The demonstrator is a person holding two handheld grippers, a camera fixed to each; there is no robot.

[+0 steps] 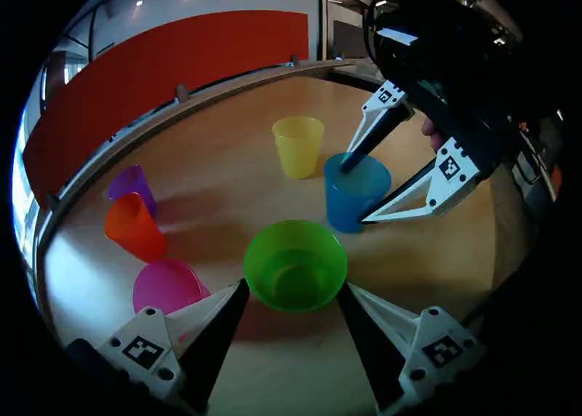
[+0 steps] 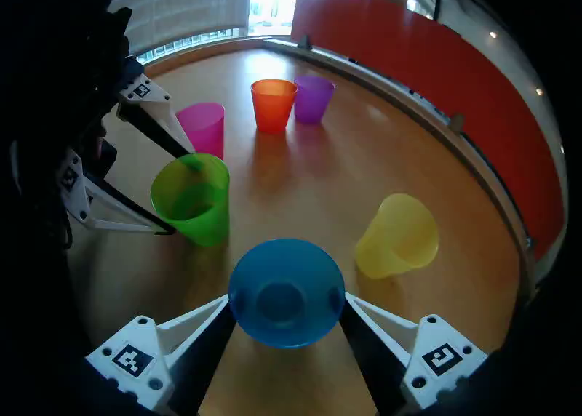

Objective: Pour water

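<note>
In the left gripper view, the left gripper [image 1: 292, 289] held its jaws wide, both fingers pressed against a translucent green plastic cup [image 1: 295, 260] at lower centre on the wooden counter [image 1: 218, 176]. Right of centre, the right gripper [image 1: 356, 193] clasped a blue plastic cup [image 1: 356, 187]. In the right gripper view, its wide jaws pinched that cup at bottom centre. The thin walls could flex, so a tilted cup might slip. Whether either cup held water could not be told.
</note>
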